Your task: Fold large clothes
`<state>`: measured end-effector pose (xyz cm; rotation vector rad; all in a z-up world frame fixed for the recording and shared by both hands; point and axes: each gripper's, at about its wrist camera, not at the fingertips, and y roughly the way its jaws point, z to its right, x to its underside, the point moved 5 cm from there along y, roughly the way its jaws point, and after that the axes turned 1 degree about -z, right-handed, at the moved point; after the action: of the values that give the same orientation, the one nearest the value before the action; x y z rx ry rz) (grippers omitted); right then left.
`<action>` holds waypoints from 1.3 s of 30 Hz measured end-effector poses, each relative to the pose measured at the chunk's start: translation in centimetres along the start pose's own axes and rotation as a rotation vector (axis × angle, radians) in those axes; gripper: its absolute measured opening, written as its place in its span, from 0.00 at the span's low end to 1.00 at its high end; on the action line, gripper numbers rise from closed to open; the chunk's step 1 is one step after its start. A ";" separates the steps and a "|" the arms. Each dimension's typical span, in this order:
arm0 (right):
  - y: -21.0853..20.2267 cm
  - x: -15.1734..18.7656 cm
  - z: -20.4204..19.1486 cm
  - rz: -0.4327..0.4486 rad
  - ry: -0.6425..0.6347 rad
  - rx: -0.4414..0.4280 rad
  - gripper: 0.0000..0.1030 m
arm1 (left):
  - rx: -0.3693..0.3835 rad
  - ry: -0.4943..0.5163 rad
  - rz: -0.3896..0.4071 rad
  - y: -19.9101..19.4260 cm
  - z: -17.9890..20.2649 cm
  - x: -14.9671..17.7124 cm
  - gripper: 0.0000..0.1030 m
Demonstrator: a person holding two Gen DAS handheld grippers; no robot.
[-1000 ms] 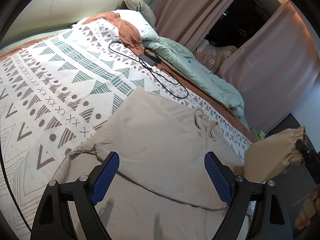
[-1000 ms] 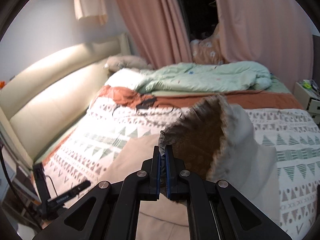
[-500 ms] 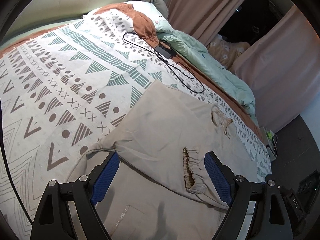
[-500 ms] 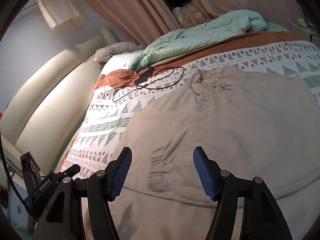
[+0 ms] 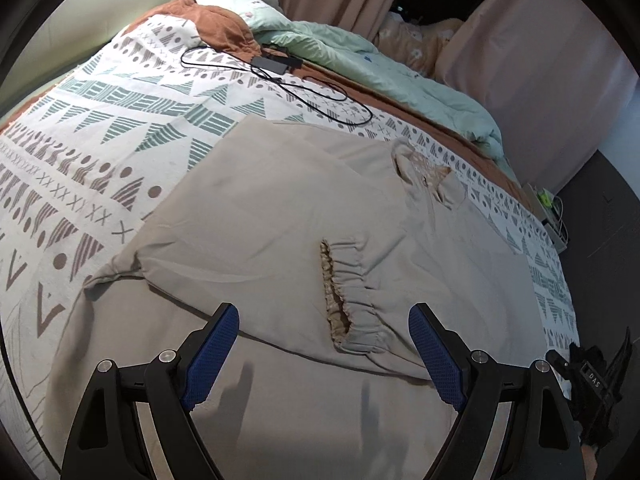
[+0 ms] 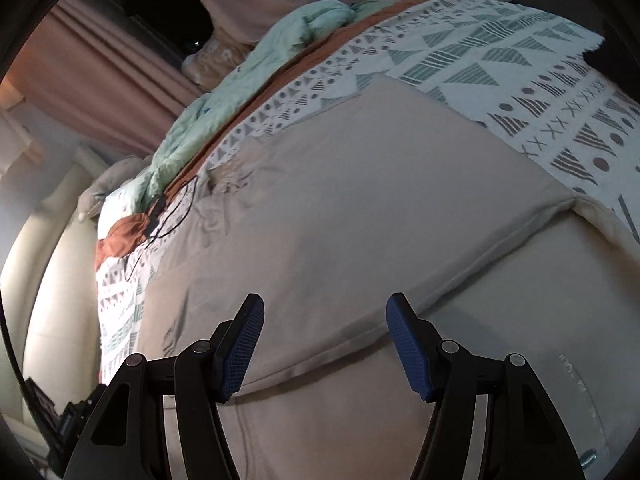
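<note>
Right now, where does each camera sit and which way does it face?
Left wrist: on the left gripper, open, facing across the beige garment toward the curtains; elastic sleeve cuff ahead.
Right wrist: on the right gripper, open, rolled view over the same garment's folded edge.
Shared: garment, patterned bedspread, black cable, green duvet.
</note>
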<state>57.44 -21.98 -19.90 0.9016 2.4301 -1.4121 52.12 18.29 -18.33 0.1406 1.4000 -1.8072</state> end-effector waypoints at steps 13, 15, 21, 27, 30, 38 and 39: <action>-0.8 -2.4 8.8 0.068 0.255 0.059 0.62 | -0.073 0.126 -0.134 6.2 2.9 2.7 0.60; -0.8 -2.7 9.4 0.080 0.261 0.059 0.60 | -0.089 0.132 -0.167 7.4 2.9 3.0 0.48; 0.1 -3.3 9.7 0.077 0.242 0.047 0.36 | -0.138 0.180 -0.146 9.1 3.6 3.0 0.40; 0.4 -3.2 9.4 0.054 0.249 0.037 0.36 | -0.136 0.151 -0.148 8.7 3.4 2.6 0.40; 0.3 -3.0 9.1 0.040 0.256 0.025 0.39 | -0.116 0.105 -0.155 8.0 3.0 2.4 0.41; -2.1 -1.8 6.5 0.050 0.203 0.000 0.72 | -0.081 0.049 -0.078 3.0 2.1 2.3 0.75; -2.5 -1.6 6.2 0.051 0.195 0.000 0.74 | -0.077 0.051 -0.063 2.2 2.1 2.3 0.78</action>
<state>56.40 -28.72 -20.72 1.1424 2.5230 -1.3652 52.88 15.17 -20.48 0.1044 1.5234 -1.8094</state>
